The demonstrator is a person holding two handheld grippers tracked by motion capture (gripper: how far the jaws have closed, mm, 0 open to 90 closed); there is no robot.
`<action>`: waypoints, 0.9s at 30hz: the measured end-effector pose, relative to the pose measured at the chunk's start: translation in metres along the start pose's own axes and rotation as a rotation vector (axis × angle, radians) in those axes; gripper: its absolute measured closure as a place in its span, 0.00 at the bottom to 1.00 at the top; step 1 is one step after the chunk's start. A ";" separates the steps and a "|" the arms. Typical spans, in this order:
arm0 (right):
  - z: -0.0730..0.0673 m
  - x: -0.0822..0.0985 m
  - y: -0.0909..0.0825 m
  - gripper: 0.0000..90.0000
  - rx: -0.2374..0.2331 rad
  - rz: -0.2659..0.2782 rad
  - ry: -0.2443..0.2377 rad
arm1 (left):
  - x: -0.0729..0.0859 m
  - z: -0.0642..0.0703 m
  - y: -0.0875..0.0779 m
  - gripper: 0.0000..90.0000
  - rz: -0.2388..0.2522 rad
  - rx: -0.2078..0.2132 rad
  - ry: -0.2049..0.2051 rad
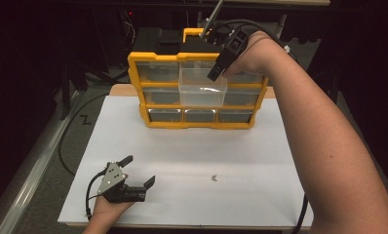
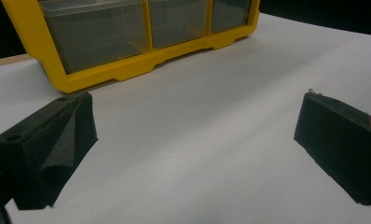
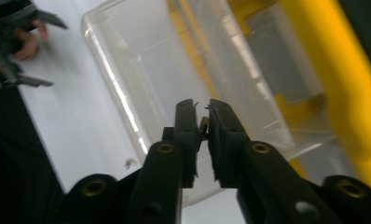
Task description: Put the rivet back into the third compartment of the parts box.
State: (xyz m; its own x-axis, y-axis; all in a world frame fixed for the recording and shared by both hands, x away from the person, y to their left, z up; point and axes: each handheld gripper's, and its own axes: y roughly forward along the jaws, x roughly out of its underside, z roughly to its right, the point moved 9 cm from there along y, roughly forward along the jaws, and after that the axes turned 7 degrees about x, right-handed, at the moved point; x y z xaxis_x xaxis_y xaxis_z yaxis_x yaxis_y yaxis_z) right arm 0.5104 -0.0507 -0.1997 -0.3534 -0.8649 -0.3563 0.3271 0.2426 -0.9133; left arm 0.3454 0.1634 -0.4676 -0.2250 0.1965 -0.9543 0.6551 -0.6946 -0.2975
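The right gripper (image 3: 201, 122) hangs over the pulled-out clear drawer (image 1: 203, 87) in the middle row of the yellow organiser (image 1: 198, 90), which stands at the far side of the white surface (image 1: 192, 161). Its jaws stand narrow, with a slim gap between the pads, and a small brass-coloured part (image 3: 203, 125) sits in that gap; whether the pads press on it cannot be told from the right gripper view. The left gripper (image 1: 139, 171) rests near the front left of the surface, jaws wide and nothing between them, well apart from the organiser. A second small part (image 1: 214, 178) lies loose on the surface, near the front and right of the left gripper. Risks, as judged: the part is tiny and held at the very tips, so a slight tilt or early release could send it past the drawer's front wall onto the surface or down behind the organiser. The drawer projects well out of its slot and looks light; a knock from the right gripper could tip it or pull it free. The loose part on the surface could be brushed off by a forearm.
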 end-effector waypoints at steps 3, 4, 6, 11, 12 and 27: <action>-0.002 0.000 -0.007 0.56 -0.006 0.019 0.019 | 0.000 0.000 0.001 0.00 0.001 0.000 -0.003; -0.003 0.002 -0.012 0.53 0.002 0.021 0.009 | 0.000 0.000 0.001 0.00 -0.001 0.001 -0.003; -0.008 0.009 -0.020 0.50 -0.013 0.020 0.021 | 0.001 0.000 0.001 0.00 -0.006 0.004 -0.001; -0.017 0.026 -0.030 0.48 -0.015 0.019 0.016 | 0.001 0.001 0.001 0.00 -0.011 0.007 -0.002; -0.019 0.030 -0.031 0.48 -0.021 0.021 0.014 | 0.001 0.001 0.002 0.00 -0.011 0.008 -0.003; -0.046 0.088 -0.021 0.40 -0.030 0.000 0.004 | 0.001 0.001 0.002 0.00 -0.009 0.000 -0.009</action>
State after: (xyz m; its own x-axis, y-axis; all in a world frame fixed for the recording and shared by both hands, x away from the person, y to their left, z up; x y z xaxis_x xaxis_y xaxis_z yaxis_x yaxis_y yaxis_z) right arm 0.4322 -0.1114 -0.2206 -0.3569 -0.8633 -0.3569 0.3005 0.2556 -0.9189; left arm 0.3459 0.1613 -0.4693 -0.2367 0.1965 -0.9515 0.6534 -0.6925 -0.3056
